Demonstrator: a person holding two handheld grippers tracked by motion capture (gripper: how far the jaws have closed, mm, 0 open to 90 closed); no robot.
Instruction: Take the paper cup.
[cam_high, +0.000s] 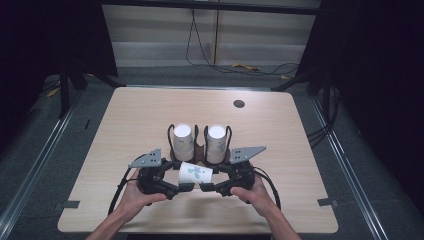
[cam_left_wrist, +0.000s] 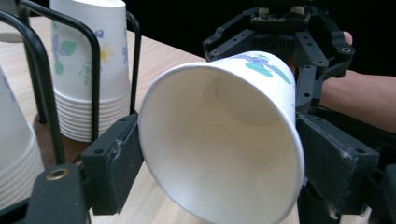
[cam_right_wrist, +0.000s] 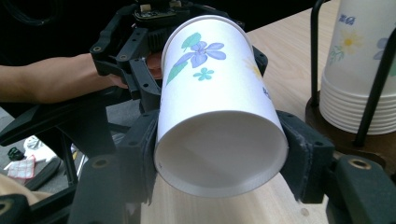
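Note:
One white paper cup (cam_high: 195, 172) with a blue flower print lies sideways above the table, held from both ends. My left gripper (cam_high: 182, 176) is shut on its rim end; the cup's open mouth (cam_left_wrist: 219, 140) faces the left gripper view between the jaws of the left gripper (cam_left_wrist: 224, 163). My right gripper (cam_high: 212, 178) is shut on the base end. The cup's base (cam_right_wrist: 219, 154) shows between the jaws of the right gripper (cam_right_wrist: 222, 158). Just behind stands a black wire rack (cam_high: 199, 145) with two upside-down cup stacks (cam_high: 183, 142) (cam_high: 216, 144).
The rack's brown base (cam_right_wrist: 336, 135) and one cup stack (cam_left_wrist: 88, 70) sit close beside the jaws. A round grommet hole (cam_high: 239, 103) lies at the table's far right. Bare wood table (cam_high: 140, 115) spreads to both sides and behind the rack.

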